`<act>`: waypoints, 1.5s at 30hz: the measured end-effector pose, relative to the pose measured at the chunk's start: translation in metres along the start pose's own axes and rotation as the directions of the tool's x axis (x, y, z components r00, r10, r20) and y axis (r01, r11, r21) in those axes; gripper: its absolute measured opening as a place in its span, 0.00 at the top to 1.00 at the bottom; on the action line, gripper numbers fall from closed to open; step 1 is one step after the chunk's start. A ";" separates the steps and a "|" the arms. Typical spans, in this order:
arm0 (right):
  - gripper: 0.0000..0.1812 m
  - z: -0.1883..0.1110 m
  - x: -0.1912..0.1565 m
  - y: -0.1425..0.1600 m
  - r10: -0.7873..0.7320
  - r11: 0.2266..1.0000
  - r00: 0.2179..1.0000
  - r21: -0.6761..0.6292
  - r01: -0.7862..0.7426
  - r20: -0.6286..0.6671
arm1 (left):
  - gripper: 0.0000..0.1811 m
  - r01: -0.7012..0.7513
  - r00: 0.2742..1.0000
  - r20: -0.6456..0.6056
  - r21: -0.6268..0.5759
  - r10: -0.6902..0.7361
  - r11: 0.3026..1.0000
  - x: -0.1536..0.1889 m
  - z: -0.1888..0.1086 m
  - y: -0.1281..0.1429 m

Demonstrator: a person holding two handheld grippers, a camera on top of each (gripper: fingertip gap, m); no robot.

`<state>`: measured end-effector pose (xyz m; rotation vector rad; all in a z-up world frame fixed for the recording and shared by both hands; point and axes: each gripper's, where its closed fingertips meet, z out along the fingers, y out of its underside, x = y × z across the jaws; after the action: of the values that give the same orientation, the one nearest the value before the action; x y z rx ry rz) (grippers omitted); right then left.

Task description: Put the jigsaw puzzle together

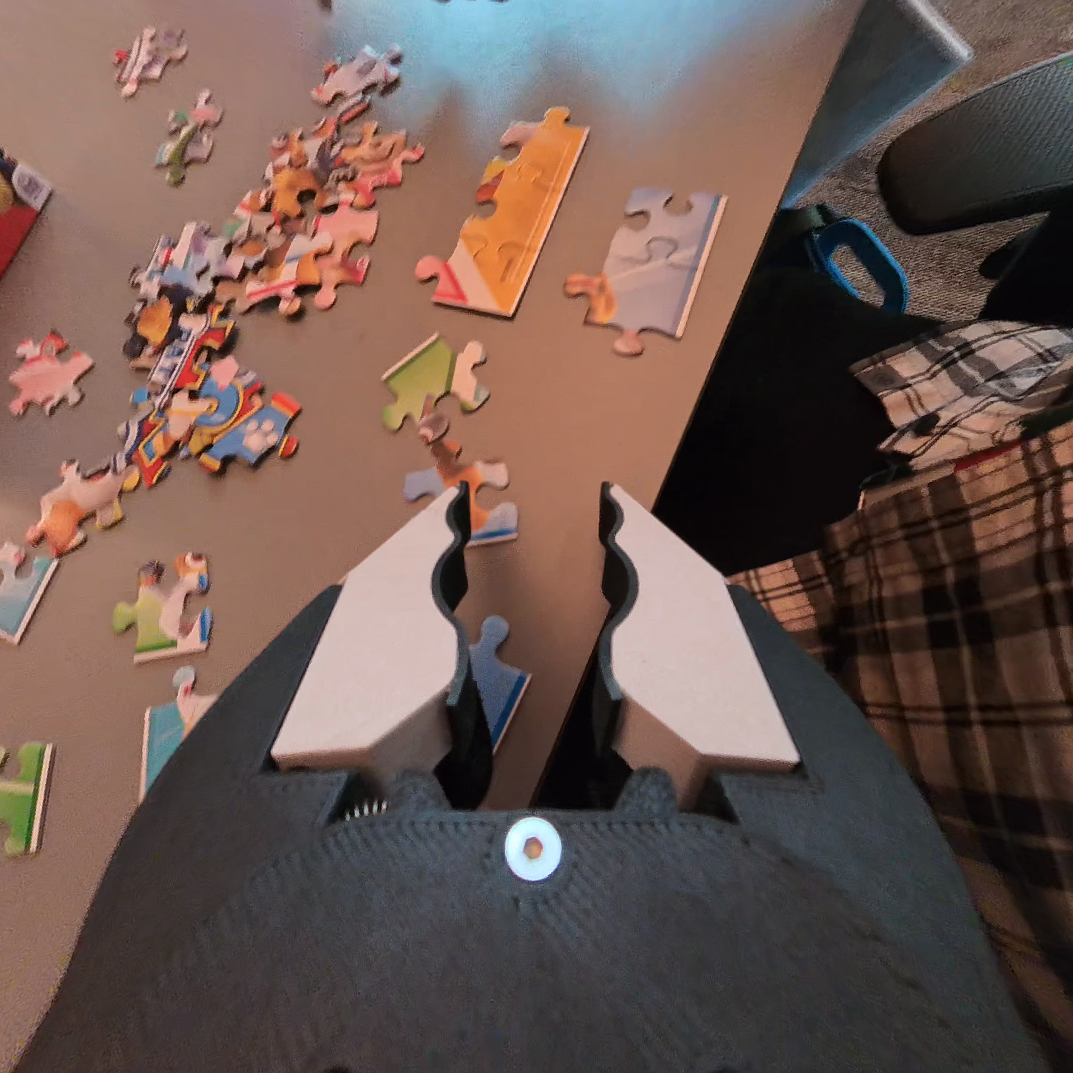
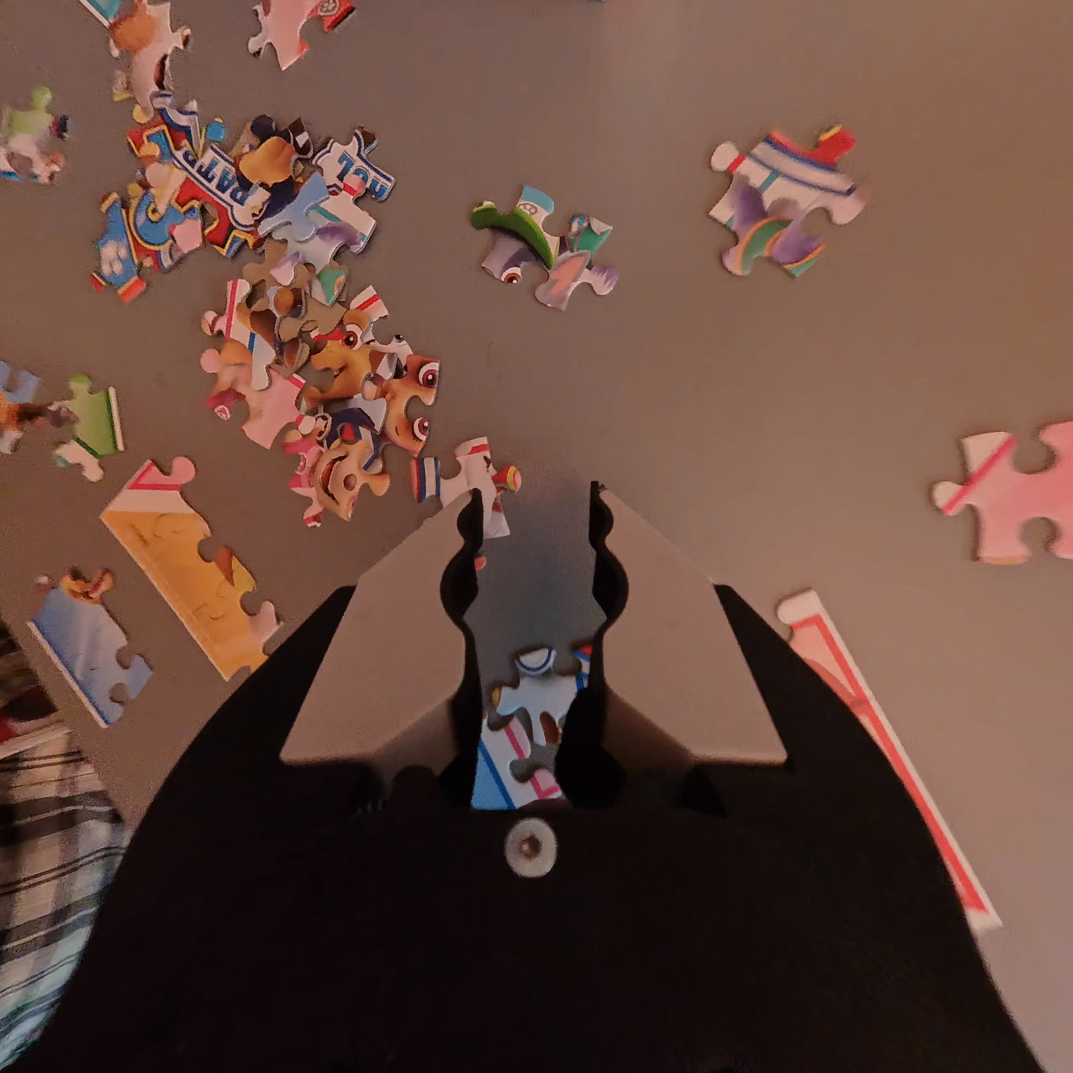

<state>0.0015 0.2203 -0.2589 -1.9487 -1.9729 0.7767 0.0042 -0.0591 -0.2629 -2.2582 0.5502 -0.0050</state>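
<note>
Puzzle pieces: most lie loose in a heap [image 2: 302,302] on my brown table [image 2: 726,360], with singles scattered around it.
Joined sections: an orange edge strip [image 1: 511,220] and, just beside it, a pale blue edge section [image 1: 650,267], both flat near the table's edge; a pink edge strip [image 2: 871,737] lies partly under my right tool.
Left gripper [image 1: 531,493]: I hold it above the table edge, jaws parted with a clear gap, nothing between them; a blue-and-orange piece [image 1: 464,488] lies just beyond the left finger.
Right gripper [image 2: 534,493]: parted about as wide, gripping nothing; below the gap lies a blue-white piece [image 2: 534,697] on the table.
Off the table: plaid cloth [image 1: 929,638], a dark chair [image 1: 975,162].
</note>
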 end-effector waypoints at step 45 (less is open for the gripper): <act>0.87 -0.037 -0.210 0.080 -0.373 0.898 0.928 0.244 0.366 -0.019 | 0.97 -0.168 0.965 0.225 0.127 0.136 0.978 -0.002 -0.052 0.054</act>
<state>0.1025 0.0176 -0.2329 -1.3746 -2.0633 0.8938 -0.0274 -0.1271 -0.2648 -2.0386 0.5854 0.2668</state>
